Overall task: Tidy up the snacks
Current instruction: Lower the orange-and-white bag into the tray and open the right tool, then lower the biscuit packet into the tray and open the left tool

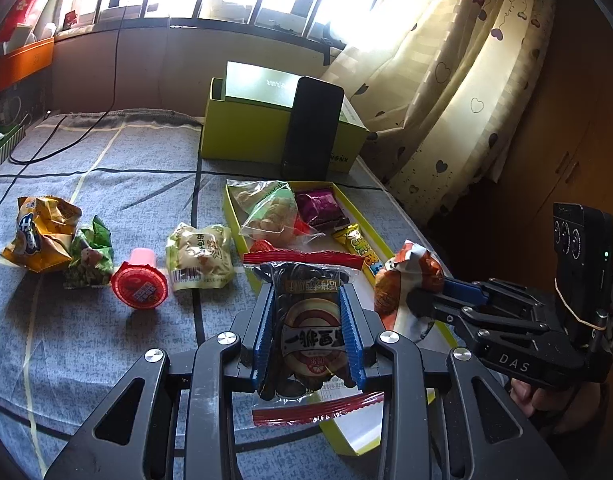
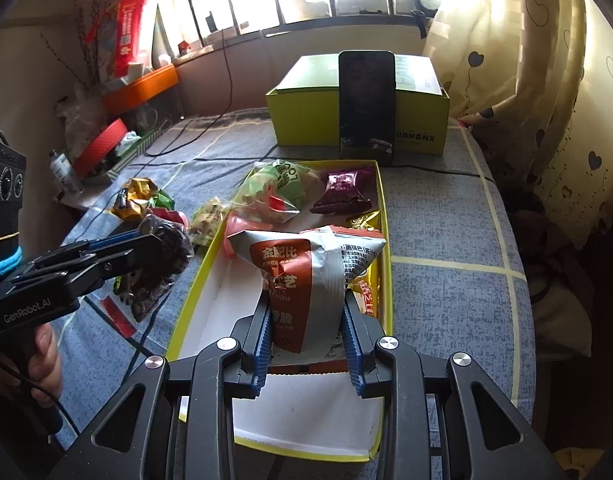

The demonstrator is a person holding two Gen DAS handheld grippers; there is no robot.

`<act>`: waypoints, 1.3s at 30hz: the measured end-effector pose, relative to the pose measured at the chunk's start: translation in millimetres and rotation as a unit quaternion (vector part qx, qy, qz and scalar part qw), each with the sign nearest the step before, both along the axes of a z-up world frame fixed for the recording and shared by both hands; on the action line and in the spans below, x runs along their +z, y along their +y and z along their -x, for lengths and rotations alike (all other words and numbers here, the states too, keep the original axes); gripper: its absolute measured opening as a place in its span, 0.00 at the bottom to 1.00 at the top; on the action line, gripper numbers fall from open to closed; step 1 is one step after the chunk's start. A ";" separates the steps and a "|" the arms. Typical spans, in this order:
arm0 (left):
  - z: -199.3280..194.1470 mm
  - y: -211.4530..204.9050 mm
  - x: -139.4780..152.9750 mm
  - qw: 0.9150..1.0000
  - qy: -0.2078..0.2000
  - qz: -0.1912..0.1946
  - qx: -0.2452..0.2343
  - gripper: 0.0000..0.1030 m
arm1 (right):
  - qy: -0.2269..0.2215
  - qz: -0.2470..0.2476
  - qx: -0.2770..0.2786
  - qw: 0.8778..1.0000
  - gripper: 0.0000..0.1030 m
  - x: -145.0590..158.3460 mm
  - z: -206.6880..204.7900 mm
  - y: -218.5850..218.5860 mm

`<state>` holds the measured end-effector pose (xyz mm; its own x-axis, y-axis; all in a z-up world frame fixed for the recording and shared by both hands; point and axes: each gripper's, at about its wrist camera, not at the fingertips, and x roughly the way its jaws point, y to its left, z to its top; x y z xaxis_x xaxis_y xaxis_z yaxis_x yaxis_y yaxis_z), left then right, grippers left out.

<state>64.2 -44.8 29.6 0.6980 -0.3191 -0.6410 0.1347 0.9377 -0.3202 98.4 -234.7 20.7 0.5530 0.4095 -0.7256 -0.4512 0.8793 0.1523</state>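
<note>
My left gripper point(image 1: 306, 298) is shut on a dark snack packet point(image 1: 310, 332) with red crimped ends, held just left of the yellow-green tray point(image 1: 346, 442). In the right wrist view the left gripper point(image 2: 148, 246) and its dark packet point(image 2: 162, 268) hang over the bedcover beside the tray point(image 2: 306, 453). My right gripper point(image 2: 306, 312) is shut on a silver and orange-brown packet point(image 2: 302, 264) above the tray's white floor. From the left wrist view, that right gripper point(image 1: 424, 298) and packet point(image 1: 406, 276) sit over the tray's right side. A clear bag point(image 1: 270, 212), a purple packet point(image 1: 316, 206) and a yellow packet point(image 1: 358, 246) lie in the tray.
On the grey checked bedcover left of the tray lie a yellow chip bag point(image 1: 42, 236), a green packet point(image 1: 90, 256), a red jelly cup point(image 1: 140, 286) and a pale packet point(image 1: 198, 258). Behind the tray a phone point(image 1: 314, 128) leans on a green box point(image 1: 242, 136). Curtains hang past the bed's right edge.
</note>
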 end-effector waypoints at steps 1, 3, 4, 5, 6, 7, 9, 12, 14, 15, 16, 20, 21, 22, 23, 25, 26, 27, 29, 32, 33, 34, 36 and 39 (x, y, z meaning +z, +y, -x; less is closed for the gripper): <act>-0.7 -0.9 -0.6 1.000 0.001 0.000 -0.001 0.32 | 0.000 0.000 0.000 1.000 0.28 -0.4 -4.7 1.5; -1.4 -2.1 -1.5 1.000 0.003 0.000 -0.003 0.32 | 0.000 0.002 0.001 1.000 0.28 -1.5 -13.9 5.8; -2.1 -2.9 -2.0 1.000 0.004 0.000 -0.004 0.32 | 0.000 0.002 0.003 1.000 0.28 -2.3 -18.5 8.2; -2.1 -3.6 -2.3 1.000 0.005 0.000 -0.005 0.32 | 0.001 0.004 0.004 1.000 0.28 -2.9 -22.6 11.0; -2.7 -4.0 -2.5 1.000 0.005 -0.001 -0.006 0.32 | -0.001 0.008 0.007 1.000 0.28 -2.9 -26.1 14.5; -2.9 -4.2 -2.6 1.000 0.006 -0.001 -0.006 0.32 | -0.004 0.011 0.011 1.000 0.28 -2.6 -29.1 18.4; -3.2 -3.6 -3.0 1.000 0.006 -0.001 -0.005 0.32 | -0.007 0.013 0.015 1.000 0.28 -3.7 -36.6 24.3; -4.2 -2.7 -4.0 1.000 0.009 -0.001 -0.004 0.32 | -0.016 0.023 0.015 1.000 0.28 -4.5 -47.3 31.0; -5.0 -2.5 -4.8 1.000 0.011 0.000 -0.004 0.32 | -0.011 0.015 0.014 1.000 0.28 -5.7 -53.4 31.9; -5.2 -2.6 -5.0 1.000 0.011 0.000 -0.005 0.32 | -0.011 0.013 0.012 1.000 0.29 -5.7 -55.1 31.9; -5.1 -3.1 -5.1 1.000 0.012 0.000 -0.007 0.32 | -0.011 0.012 0.010 1.000 0.29 -4.7 -55.6 31.7; -5.5 -5.9 -4.9 1.000 0.013 0.001 -0.013 0.32 | -0.018 -0.012 0.005 1.000 0.36 5.9 -47.4 21.8; -5.4 -6.9 -5.0 1.000 0.013 0.001 -0.016 0.32 | -0.021 -0.015 0.000 1.000 0.37 8.5 -44.3 18.1; -5.2 -8.6 -5.2 1.000 0.014 0.001 -0.019 0.32 | -0.022 -0.017 -0.004 1.000 0.38 10.5 -41.4 14.2; -4.7 -10.8 -5.5 1.000 0.016 0.001 -0.023 0.32 | -0.021 -0.021 -0.009 1.000 0.38 11.8 -38.7 9.6; -3.2 -15.6 -6.7 0.999 0.020 0.002 -0.032 0.32 | -0.017 -0.029 -0.016 0.999 0.40 12.1 -32.5 1.2; -2.1 -18.9 -7.4 0.999 0.021 0.002 -0.038 0.32 | -0.015 -0.033 -0.019 0.999 0.40 11.4 -29.5 -2.5; -0.8 -22.7 -8.0 0.999 0.023 0.002 -0.046 0.32 | -0.012 -0.035 -0.021 0.999 0.40 10.6 -26.6 -5.7; 1.1 -31.7 -9.6 0.998 0.026 -0.002 -0.061 0.32 | -0.010 -0.039 -0.027 0.999 0.41 9.5 -20.5 -11.2; 1.4 -44.6 -12.1 0.996 0.029 -0.010 -0.080 0.32 | -0.012 -0.044 -0.030 0.999 0.41 11.6 -12.1 -18.3; 0.7 -48.1 -13.3 0.996 0.032 -0.013 -0.085 0.32 | -0.013 -0.044 -0.032 0.998 0.42 12.7 -9.7 -20.6; 0.0 -51.1 -14.8 0.995 0.035 -0.015 -0.089 0.32 | -0.015 -0.045 -0.034 0.998 0.42 14.0 -7.7 -22.7; -1.2 -56.0 -17.5 0.994 0.039 -0.014 -0.097 0.32 | -0.015 -0.048 -0.036 0.998 0.43 15.8 -5.3 -26.6; -3.6 -60.0 -21.2 0.993 0.047 -0.007 -0.106 0.32 | -0.013 -0.052 -0.036 0.998 0.44 16.0 -2.3 -30.6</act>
<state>67.8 -104.8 8.5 0.5529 -0.4433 -0.7056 0.3006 0.8958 -0.3274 100.7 -265.3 36.7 0.6024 0.4400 -0.6659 -0.3919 0.8899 0.2335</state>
